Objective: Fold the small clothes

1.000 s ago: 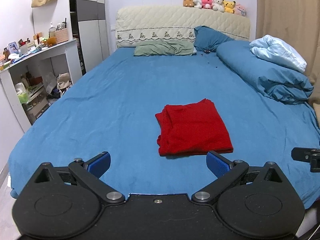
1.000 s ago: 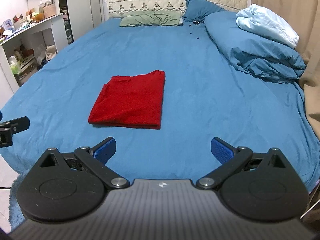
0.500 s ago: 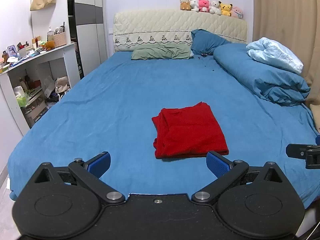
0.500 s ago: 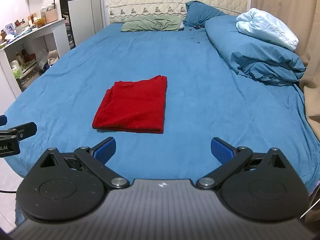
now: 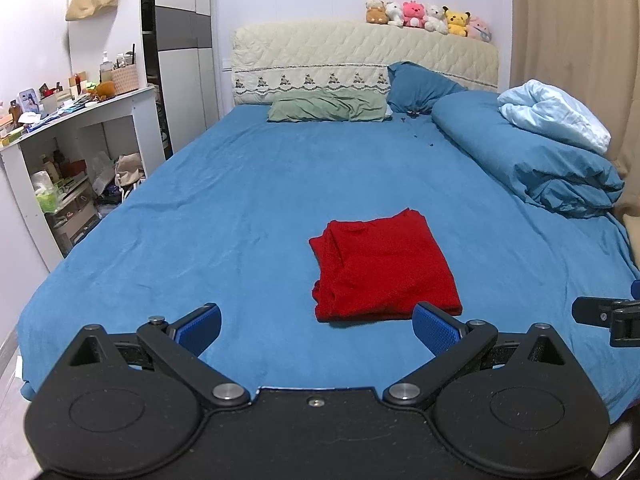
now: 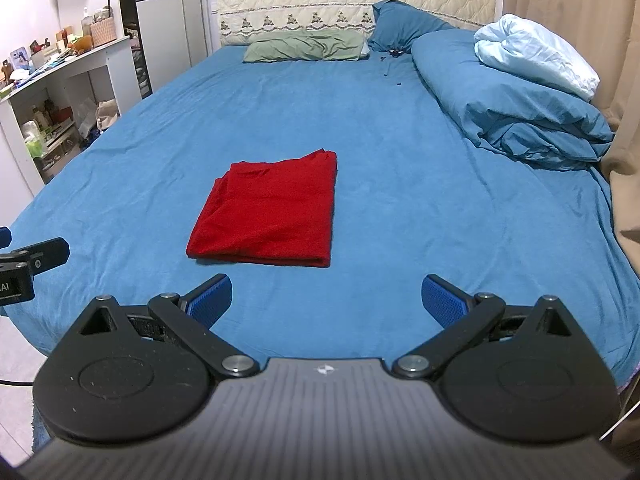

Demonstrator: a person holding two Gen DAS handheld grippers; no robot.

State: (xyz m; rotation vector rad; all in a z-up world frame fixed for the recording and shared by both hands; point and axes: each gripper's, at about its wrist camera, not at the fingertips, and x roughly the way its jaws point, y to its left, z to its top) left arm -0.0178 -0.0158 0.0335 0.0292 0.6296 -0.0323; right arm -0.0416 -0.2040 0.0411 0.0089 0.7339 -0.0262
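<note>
A red garment (image 5: 382, 266) lies folded into a rough rectangle on the blue bed sheet (image 5: 240, 208), near the foot of the bed; it also shows in the right wrist view (image 6: 272, 212). My left gripper (image 5: 316, 330) is open and empty, held back from the garment's near edge, above the foot of the bed. My right gripper (image 6: 326, 300) is open and empty, also short of the garment, to its right. Part of the right gripper shows at the right edge of the left wrist view (image 5: 608, 316).
A rolled blue duvet (image 5: 528, 156) with a pale blue blanket (image 5: 556, 116) lies along the bed's right side. Green pillow (image 5: 328, 104) and blue pillow (image 5: 416, 88) lie at the headboard. A cluttered white shelf desk (image 5: 80, 128) stands left. A beige curtain (image 6: 580, 20) hangs right.
Both grippers have drawn back and risen slightly from the folded red garment, which now looks farther off. Both stayed open; the garment has not moved.
</note>
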